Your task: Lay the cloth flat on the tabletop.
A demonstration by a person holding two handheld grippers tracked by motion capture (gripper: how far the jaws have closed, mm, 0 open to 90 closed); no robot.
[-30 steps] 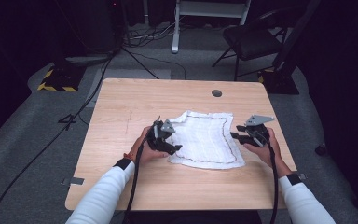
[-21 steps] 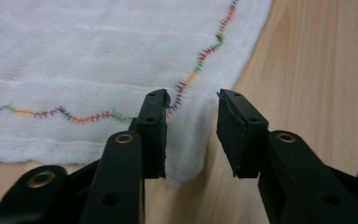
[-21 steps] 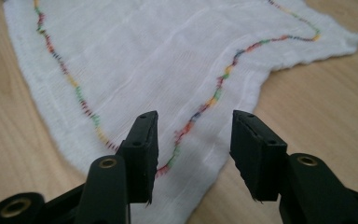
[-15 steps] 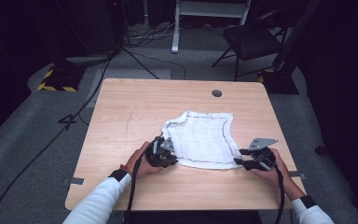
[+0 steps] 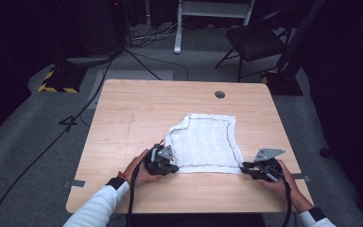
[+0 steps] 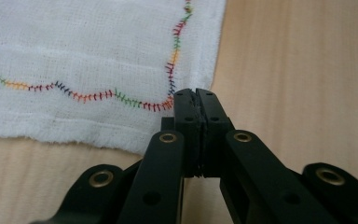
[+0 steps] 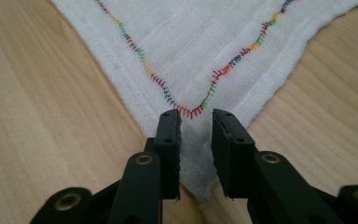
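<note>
A white cloth (image 5: 207, 142) with multicoloured edge stitching lies flat near the middle of the wooden tabletop (image 5: 137, 113), its far-left corner folded over. From above, both grippers sit at its near corners, grip unclear. The left gripper (image 6: 196, 100) view shows its jaws clenched on the corner. The right gripper (image 7: 196, 122) view shows its jaws, which have just been closing, straddling the other corner with a gap remaining.

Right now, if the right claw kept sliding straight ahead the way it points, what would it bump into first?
The white cloth. The right claw already straddles its near corner, jaws apart, so going on it would probably push into that cloth before anything else on the table.
</note>
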